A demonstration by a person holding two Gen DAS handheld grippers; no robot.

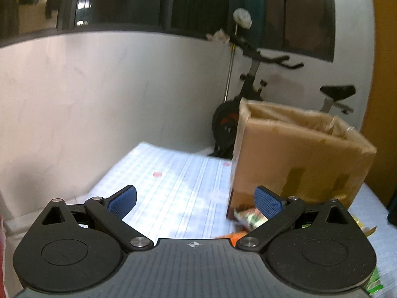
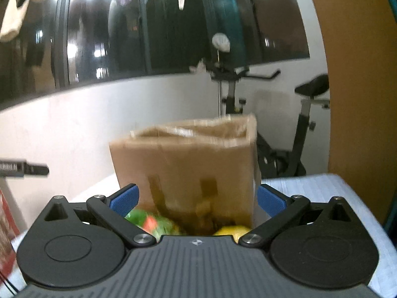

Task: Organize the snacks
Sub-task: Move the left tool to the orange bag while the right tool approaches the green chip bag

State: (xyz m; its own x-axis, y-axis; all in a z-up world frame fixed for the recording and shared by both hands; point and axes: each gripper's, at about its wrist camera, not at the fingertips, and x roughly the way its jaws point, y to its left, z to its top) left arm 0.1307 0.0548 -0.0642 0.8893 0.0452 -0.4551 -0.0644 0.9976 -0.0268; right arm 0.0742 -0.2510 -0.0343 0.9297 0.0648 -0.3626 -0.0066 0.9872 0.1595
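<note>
An open brown cardboard box (image 1: pixel 300 156) stands on the table with the blue-white checked cloth (image 1: pixel 173 186); it also shows in the right wrist view (image 2: pixel 188 168), straight ahead. My left gripper (image 1: pixel 196 202) is open and empty, left of the box. Snack packets (image 1: pixel 250 219) lie at the box's foot by its right finger, with an orange one (image 1: pixel 232 237) nearer. My right gripper (image 2: pixel 197 200) is open and empty in front of the box. A green and orange packet (image 2: pixel 148 222) and a yellow one (image 2: pixel 233 231) lie between its fingers and the box.
A white wall (image 1: pixel 99 99) runs behind the table under dark windows. An exercise bike (image 1: pixel 250 94) stands behind the box. A wooden panel (image 2: pixel 357 99) is at the right. A red object (image 2: pixel 6 236) lies at the left edge.
</note>
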